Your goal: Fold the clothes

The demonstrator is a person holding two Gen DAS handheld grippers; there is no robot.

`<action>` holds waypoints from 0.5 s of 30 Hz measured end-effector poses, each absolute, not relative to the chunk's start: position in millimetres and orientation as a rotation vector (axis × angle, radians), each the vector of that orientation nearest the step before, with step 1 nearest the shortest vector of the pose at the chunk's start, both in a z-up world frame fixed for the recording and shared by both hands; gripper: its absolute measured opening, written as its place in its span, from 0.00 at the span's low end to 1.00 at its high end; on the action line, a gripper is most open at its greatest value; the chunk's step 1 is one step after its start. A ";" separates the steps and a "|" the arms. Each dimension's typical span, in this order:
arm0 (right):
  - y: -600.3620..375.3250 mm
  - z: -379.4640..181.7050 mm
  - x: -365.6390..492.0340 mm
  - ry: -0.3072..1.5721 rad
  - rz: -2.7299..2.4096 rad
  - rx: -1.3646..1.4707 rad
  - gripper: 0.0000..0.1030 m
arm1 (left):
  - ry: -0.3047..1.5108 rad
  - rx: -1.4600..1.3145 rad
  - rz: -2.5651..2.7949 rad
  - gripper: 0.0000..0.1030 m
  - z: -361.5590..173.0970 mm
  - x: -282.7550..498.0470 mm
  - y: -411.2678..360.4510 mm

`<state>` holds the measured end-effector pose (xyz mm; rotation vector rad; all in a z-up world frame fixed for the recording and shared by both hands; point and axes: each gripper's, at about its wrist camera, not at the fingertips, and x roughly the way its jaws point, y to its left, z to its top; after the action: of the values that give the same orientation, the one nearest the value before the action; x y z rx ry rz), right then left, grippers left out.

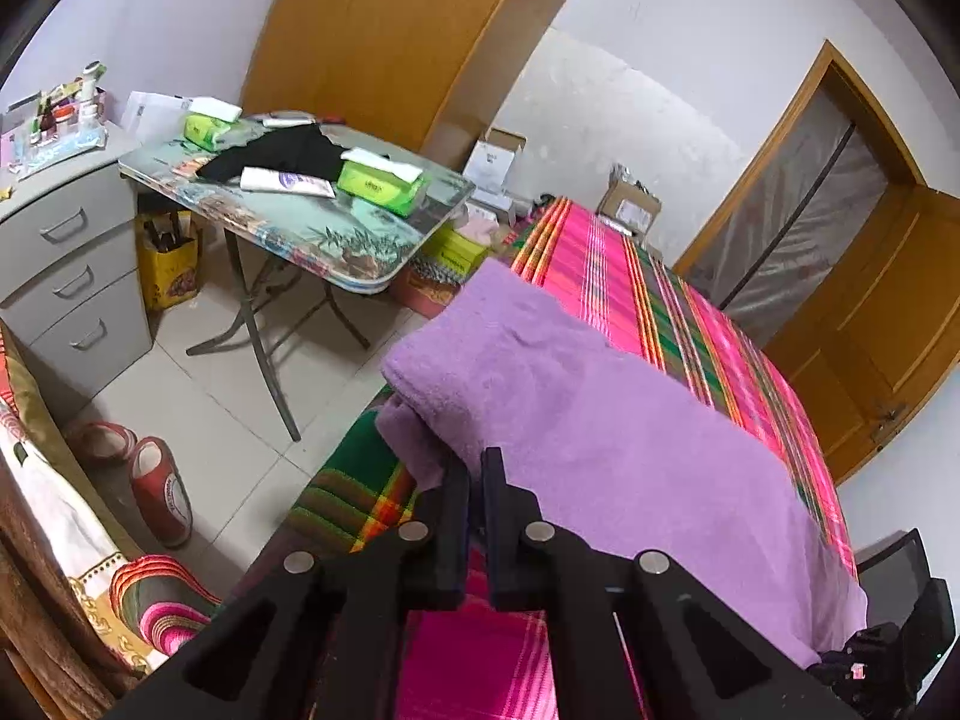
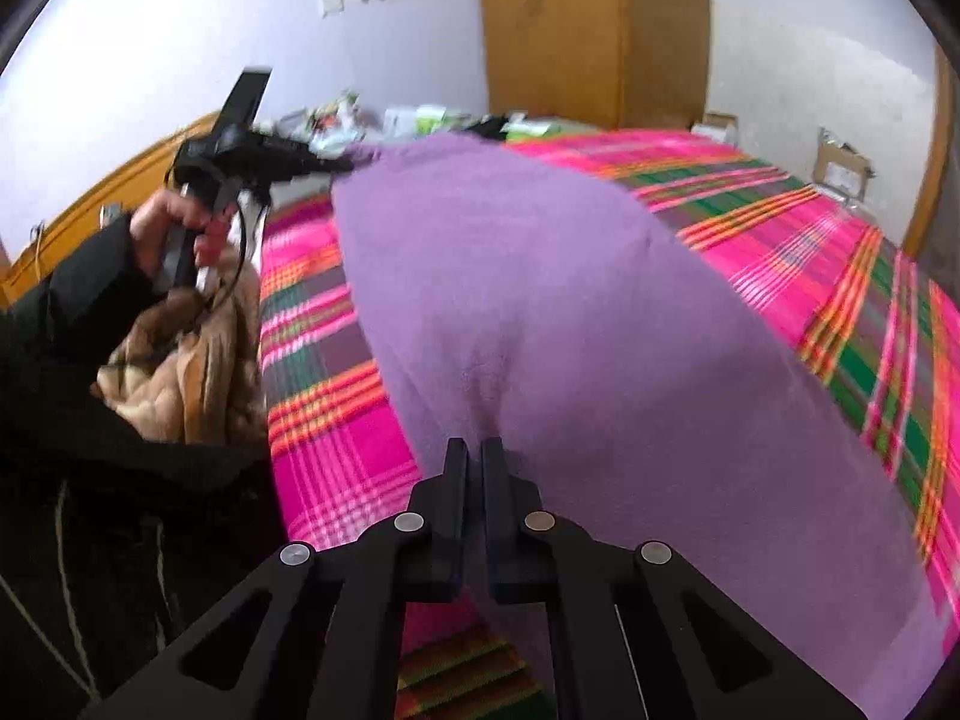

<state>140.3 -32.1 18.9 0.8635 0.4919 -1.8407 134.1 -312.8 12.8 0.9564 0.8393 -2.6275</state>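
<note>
A purple fleece cloth (image 1: 600, 438) lies spread over the bed's pink and green plaid cover (image 1: 660, 276). My left gripper (image 1: 476, 468) has its fingers nearly together, pinching the cloth's near corner at the side of the bed. In the right wrist view the same cloth (image 2: 570, 300) stretches away from me. My right gripper (image 2: 474, 450) is shut on its near edge, and the fabric puckers just ahead of the fingertips. Farther back, the left gripper (image 2: 345, 165) holds the cloth's far left corner, with a person's hand (image 2: 174, 216) on its handle.
A folding table (image 1: 288, 222) with tissue packs and a black garment stands beside the bed. Grey drawers (image 1: 66, 264) and red slippers (image 1: 162, 492) are on the left. Boxes (image 1: 630, 204) line the wall. A brown garment (image 2: 180, 372) lies at the bed's left edge.
</note>
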 end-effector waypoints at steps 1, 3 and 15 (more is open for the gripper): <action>-32.0 20.1 140.0 0.487 -1.839 0.864 0.08 | 0.836 0.968 -2.629 0.04 12.0 133.5 -313.0; -28.7 25.2 138.0 0.449 -1.837 0.863 0.10 | 0.819 0.976 -2.635 0.05 13.1 134.8 -312.1; -15.8 24.7 125.6 0.279 -1.890 0.885 0.15 | 0.655 0.984 -2.778 0.05 45.6 134.0 -257.3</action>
<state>125.6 -15.8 24.7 0.8853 0.2789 -1.8902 134.0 -257.3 45.6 0.9845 0.6546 -2.7776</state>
